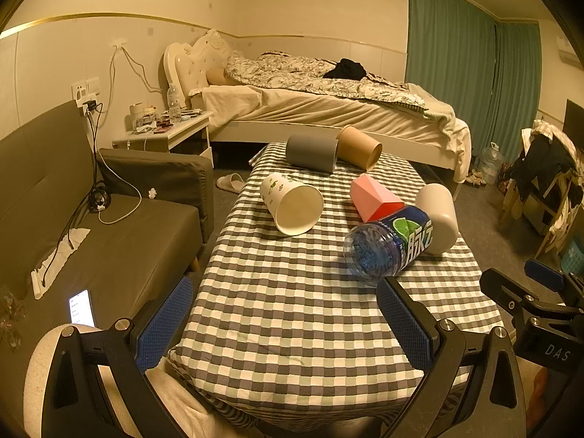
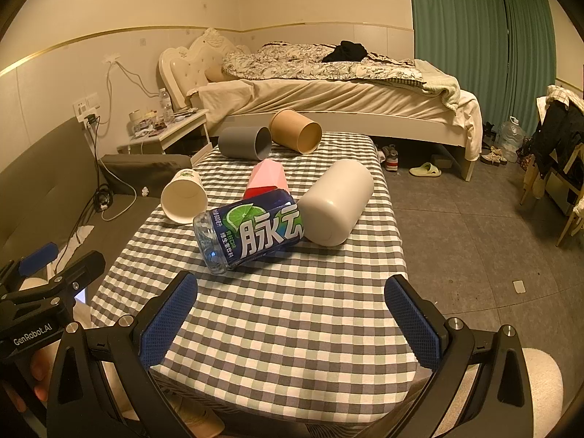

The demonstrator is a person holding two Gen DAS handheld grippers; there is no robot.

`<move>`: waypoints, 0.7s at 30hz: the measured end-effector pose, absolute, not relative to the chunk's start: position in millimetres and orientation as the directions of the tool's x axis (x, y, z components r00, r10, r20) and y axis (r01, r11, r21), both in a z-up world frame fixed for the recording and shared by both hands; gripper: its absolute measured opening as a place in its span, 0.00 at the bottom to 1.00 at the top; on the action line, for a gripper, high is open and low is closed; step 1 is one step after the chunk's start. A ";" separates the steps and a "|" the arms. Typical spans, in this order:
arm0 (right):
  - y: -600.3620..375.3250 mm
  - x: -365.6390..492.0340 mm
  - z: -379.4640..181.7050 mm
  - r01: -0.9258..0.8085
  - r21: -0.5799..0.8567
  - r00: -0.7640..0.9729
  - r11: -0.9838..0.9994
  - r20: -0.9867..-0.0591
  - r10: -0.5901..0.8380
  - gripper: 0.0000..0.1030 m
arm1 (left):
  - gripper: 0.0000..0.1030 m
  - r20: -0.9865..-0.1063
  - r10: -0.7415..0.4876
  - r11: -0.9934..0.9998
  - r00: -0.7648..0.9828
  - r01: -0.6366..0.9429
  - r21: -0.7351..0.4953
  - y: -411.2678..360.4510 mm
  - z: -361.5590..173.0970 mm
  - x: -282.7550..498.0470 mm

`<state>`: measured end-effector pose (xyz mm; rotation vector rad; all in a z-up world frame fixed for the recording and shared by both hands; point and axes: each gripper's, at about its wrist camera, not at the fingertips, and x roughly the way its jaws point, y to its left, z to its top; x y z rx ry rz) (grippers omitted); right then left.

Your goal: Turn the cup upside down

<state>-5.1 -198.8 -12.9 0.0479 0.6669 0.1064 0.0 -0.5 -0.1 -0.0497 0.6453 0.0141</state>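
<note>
Several cups lie on their sides on a checked tablecloth (image 1: pixel 292 310): a white paper cup (image 1: pixel 290 202) (image 2: pixel 184 197), a grey cup (image 1: pixel 312 153) (image 2: pixel 244 142), a brown cup (image 1: pixel 359 148) (image 2: pixel 295 129), a pink faceted cup (image 1: pixel 374 197) (image 2: pixel 266 177), a cream cup (image 1: pixel 438 217) (image 2: pixel 335 206) and a cut blue-label bottle cup (image 1: pixel 388 244) (image 2: pixel 252 230). My left gripper (image 1: pixel 284 319) is open and empty at the table's near edge. My right gripper (image 2: pixel 292 323) is open and empty, just short of the bottle cup.
A dark sofa (image 1: pixel 91 226) with a lit phone (image 1: pixel 82 308) stands left of the table. A bed (image 1: pixel 328 102) and a cluttered nightstand (image 1: pixel 164 127) are behind. Tiled floor (image 2: pixel 474 226) lies to the right, with a chair with clothes (image 2: pixel 558 146).
</note>
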 end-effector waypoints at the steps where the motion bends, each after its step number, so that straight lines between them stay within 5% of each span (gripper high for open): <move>1: -198.6 -5.4 -12.8 -0.083 0.079 0.781 0.993 -0.615 0.114 1.00 | 1.00 -0.602 -0.003 0.999 0.799 -0.029 -0.042 -0.6 -0.1 0.0; 21: -197.8 -4.1 -13.3 -0.085 0.078 0.779 0.993 -0.617 0.115 1.00 | 1.00 -0.601 -0.001 0.999 0.799 -0.029 -0.040 -0.7 0.0 -0.1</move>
